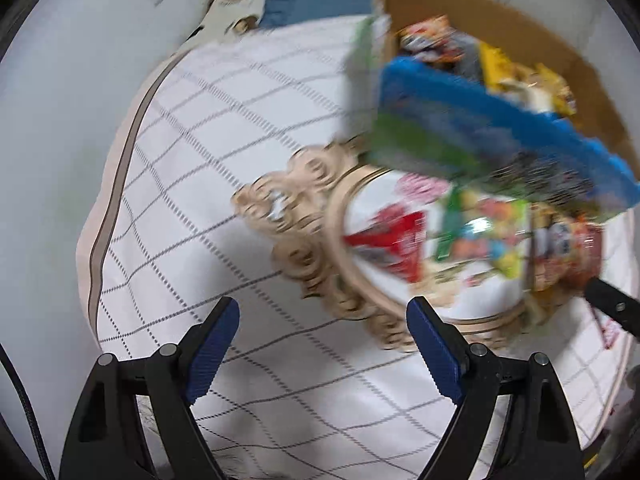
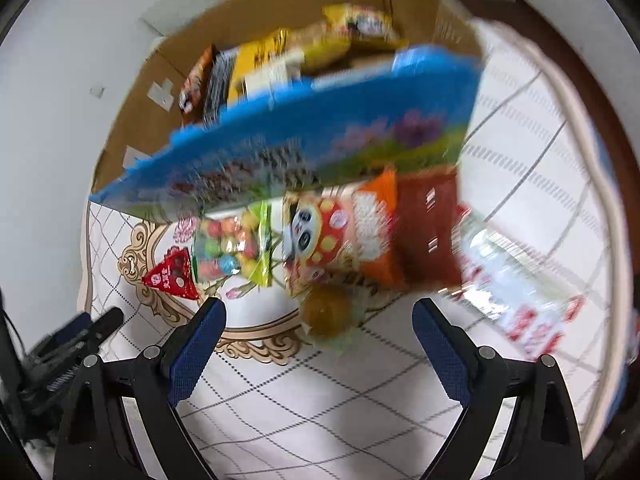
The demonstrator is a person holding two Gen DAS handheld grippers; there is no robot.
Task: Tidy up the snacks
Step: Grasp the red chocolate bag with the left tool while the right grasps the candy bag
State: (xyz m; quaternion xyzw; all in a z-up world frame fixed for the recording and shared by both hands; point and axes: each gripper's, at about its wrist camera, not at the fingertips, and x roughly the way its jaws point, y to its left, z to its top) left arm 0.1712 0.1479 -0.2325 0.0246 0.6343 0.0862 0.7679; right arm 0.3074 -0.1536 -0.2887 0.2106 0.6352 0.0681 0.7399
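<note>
A checked tablecloth (image 2: 320, 400) covers the table. Snack packets (image 2: 340, 236) lie mid-frame, half under the blue-fronted cardboard box (image 2: 320, 128) above them. My 2 claws, left gripper (image 1: 322, 348) and right gripper (image 2: 318, 344), gape wide, holding nothing.

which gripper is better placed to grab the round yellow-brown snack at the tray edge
Right. The round yellow-brown snack lies just ahead between the open right gripper fingers. The left gripper, also open, faces bare tablecloth at the tray's left rim.
</note>
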